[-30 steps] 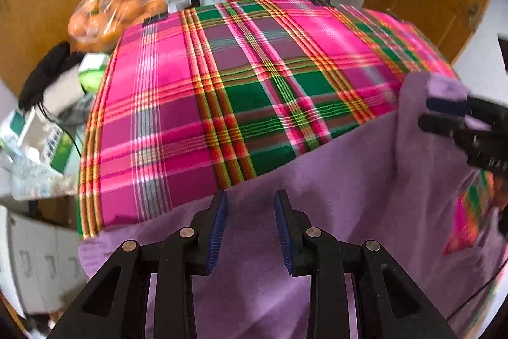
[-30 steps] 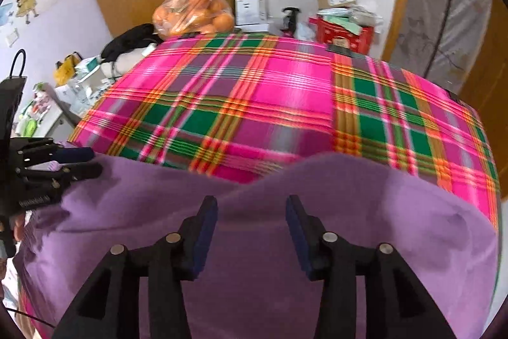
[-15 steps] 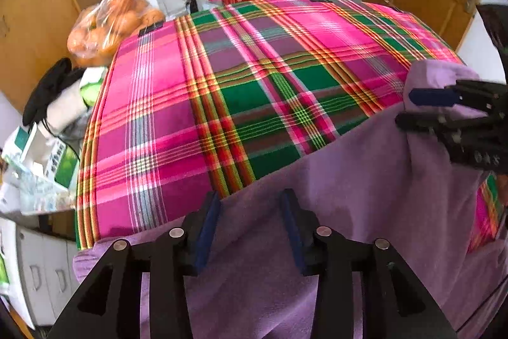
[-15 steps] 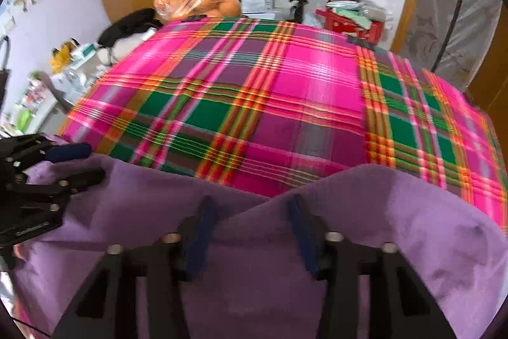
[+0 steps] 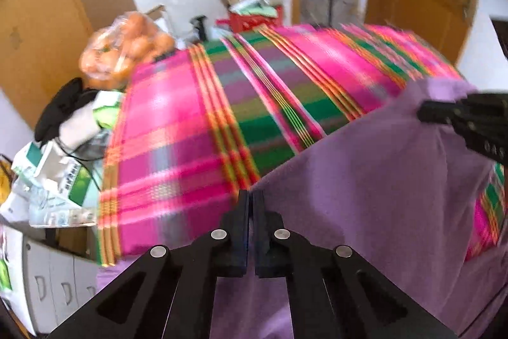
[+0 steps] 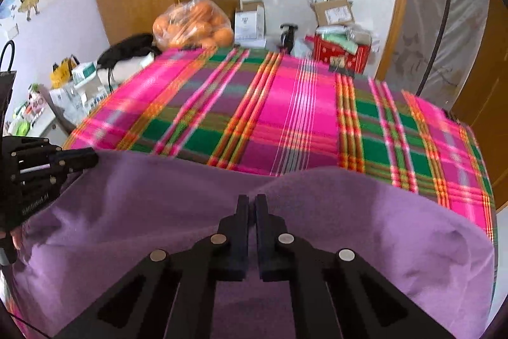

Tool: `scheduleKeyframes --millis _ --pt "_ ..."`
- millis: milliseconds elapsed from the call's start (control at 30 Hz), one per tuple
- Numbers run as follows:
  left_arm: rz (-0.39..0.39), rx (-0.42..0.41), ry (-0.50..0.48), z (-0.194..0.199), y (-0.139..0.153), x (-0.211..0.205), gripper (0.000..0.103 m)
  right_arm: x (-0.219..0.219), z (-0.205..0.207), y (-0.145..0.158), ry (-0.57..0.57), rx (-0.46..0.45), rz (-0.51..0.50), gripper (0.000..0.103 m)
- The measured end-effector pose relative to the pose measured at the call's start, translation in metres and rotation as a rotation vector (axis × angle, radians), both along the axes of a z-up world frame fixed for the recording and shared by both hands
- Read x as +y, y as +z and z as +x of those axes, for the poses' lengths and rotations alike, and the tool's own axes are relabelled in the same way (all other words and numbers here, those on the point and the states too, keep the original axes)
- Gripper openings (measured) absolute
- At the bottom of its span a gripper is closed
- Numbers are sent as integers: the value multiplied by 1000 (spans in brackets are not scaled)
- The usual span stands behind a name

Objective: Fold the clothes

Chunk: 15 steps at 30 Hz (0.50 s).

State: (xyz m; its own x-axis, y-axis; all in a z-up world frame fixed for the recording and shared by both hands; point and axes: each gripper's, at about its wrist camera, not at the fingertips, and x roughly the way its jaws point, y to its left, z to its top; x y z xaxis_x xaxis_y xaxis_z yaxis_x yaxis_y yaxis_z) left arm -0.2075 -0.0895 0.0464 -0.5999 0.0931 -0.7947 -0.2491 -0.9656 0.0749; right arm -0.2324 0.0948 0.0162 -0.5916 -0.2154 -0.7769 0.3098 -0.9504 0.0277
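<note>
We start at the left, where our left gripper (image 5: 250,196) has just been closing; its two fingers (image 5: 238,231) now stand pressed almost together on the upper edge of the purple garment (image 5: 374,180), so the cloth is pinched between the pads. To the left of these fingers and beyond their tips lies the plaid cloth (image 5: 177,154), pink, green and orange, spread over the table. Past its far left corner, well apart from the fingers, sits a clear bag of oranges (image 5: 127,53), and further right a red box (image 5: 254,18) with cardboard against the wall. From the fingers the garment's edge runs up and to the right, where it meets our right gripper (image 5: 422,111), seen side-on with the purple fabric bunched at its tip.

In the right wrist view, the left gripper (image 6: 92,159) shows at the far left with the garment's edge at its tip. The purple garment (image 6: 365,212) spreads under and on both sides of the right fingers (image 6: 241,231), which have likewise just been closing and now clamp a raised fold of its edge. Ahead of the tips lies the plaid cloth (image 6: 285,116), with the oranges (image 6: 193,24) beyond it.
</note>
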Motion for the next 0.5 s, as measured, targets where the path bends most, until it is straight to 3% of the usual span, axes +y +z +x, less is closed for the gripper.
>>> scheduleKeyframes --millis 133,367,500 --pt "25 11 41 -11 7 -12 2 -6 -6 4 -1 18 -2 2" --pt "26 -37 137 -33 -19 -25 1 -4 -24 -20 -38 -71 -23 2" --pt "49 -66 173 -37 -25 -39 1 5 -19 -17 -41 -78 -67 4"
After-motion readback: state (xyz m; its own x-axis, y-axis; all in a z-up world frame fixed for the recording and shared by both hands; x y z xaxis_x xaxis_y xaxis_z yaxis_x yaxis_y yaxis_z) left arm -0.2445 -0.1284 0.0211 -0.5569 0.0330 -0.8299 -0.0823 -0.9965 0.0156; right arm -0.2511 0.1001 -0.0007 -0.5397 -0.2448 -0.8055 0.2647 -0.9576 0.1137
